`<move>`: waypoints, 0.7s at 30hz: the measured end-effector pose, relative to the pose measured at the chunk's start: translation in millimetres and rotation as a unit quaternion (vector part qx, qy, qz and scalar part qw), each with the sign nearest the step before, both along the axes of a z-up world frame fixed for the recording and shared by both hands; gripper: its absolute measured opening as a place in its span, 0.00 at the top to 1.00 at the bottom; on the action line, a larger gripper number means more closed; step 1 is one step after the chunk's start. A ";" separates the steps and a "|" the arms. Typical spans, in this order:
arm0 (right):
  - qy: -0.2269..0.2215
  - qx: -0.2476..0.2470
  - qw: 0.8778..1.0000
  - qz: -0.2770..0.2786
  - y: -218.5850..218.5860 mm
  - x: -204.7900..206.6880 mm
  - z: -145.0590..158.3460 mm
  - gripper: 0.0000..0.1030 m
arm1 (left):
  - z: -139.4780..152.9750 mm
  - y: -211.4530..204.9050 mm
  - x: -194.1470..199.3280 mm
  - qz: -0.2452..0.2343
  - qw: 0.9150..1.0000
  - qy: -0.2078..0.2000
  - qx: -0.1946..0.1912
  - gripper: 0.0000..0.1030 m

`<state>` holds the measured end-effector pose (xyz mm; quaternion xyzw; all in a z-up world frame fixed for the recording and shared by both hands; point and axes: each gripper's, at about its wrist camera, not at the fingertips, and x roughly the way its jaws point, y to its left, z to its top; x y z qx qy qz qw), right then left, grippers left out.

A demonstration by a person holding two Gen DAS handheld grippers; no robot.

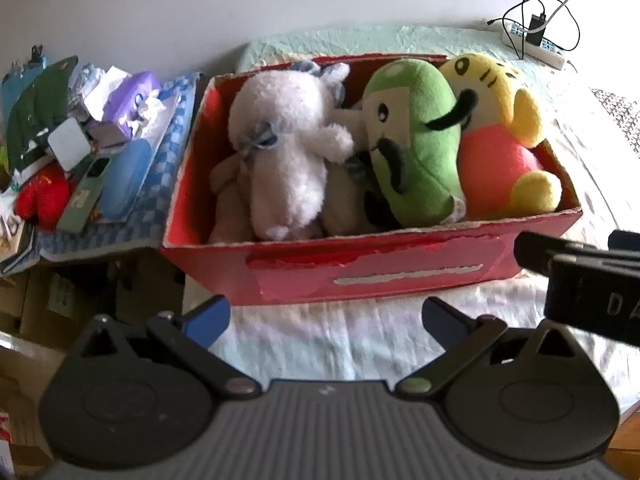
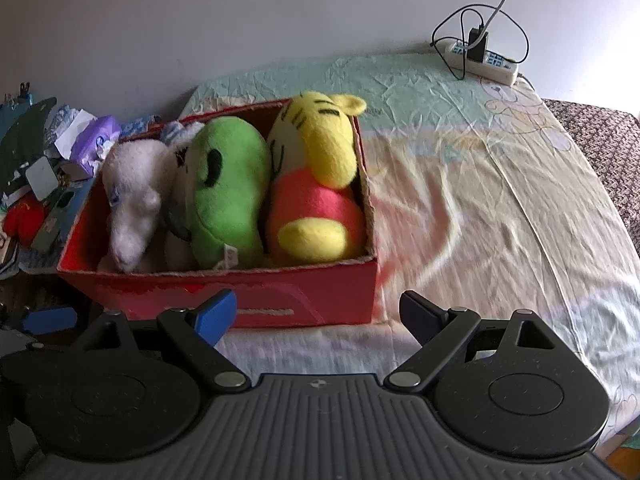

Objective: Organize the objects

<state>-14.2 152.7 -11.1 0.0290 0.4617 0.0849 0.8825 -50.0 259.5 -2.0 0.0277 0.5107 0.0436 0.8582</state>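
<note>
A red cardboard box (image 1: 400, 276) (image 2: 320, 296) sits on the bed sheet. Packed side by side inside it are a white plush (image 1: 280, 148) (image 2: 132, 208), a green plush with a moustache (image 1: 416, 140) (image 2: 224, 192) and a yellow and pink tiger plush (image 1: 500, 136) (image 2: 316, 192). A beige plush (image 1: 228, 200) lies partly hidden under the white one. My left gripper (image 1: 326, 320) hangs open just in front of the box, holding nothing. My right gripper (image 2: 316, 316) is open too, in front of the box's right end. The right gripper's black body (image 1: 580, 280) shows at the left wrist view's right edge.
A cluttered side table (image 1: 100, 236) with a purple tissue pack (image 1: 136, 104) (image 2: 96, 140), a red item (image 1: 42, 200) and boxes stands left of the box. A power strip with cables (image 1: 536, 44) (image 2: 480, 60) lies at the bed's far end. Open sheet (image 2: 500, 208) spreads right of the box.
</note>
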 end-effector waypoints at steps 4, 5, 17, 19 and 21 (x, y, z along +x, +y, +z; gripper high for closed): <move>0.013 0.001 1.000 0.002 -12.4 4.7 -7.2 0.12 | -5.4 -10.1 0.0 0.010 1.000 0.015 0.006 0.01; 0.017 0.002 1.000 0.001 -15.6 5.7 -9.5 0.12 | -6.8 -13.5 -0.7 0.009 1.000 0.018 0.007 0.01; 0.037 -0.012 0.999 -0.021 -86.7 16.3 -25.6 0.12 | -17.6 -95.0 7.1 -0.011 0.999 0.037 0.010 0.01; 0.041 -0.011 0.999 -0.020 -96.8 18.3 -28.0 0.12 | -18.2 -108.7 9.4 -0.012 0.999 0.038 0.010 0.01; 0.042 -0.014 0.999 -0.012 -102.8 19.8 -29.8 0.12 | -19.0 -118.2 11.3 -0.010 0.999 0.039 0.011 0.01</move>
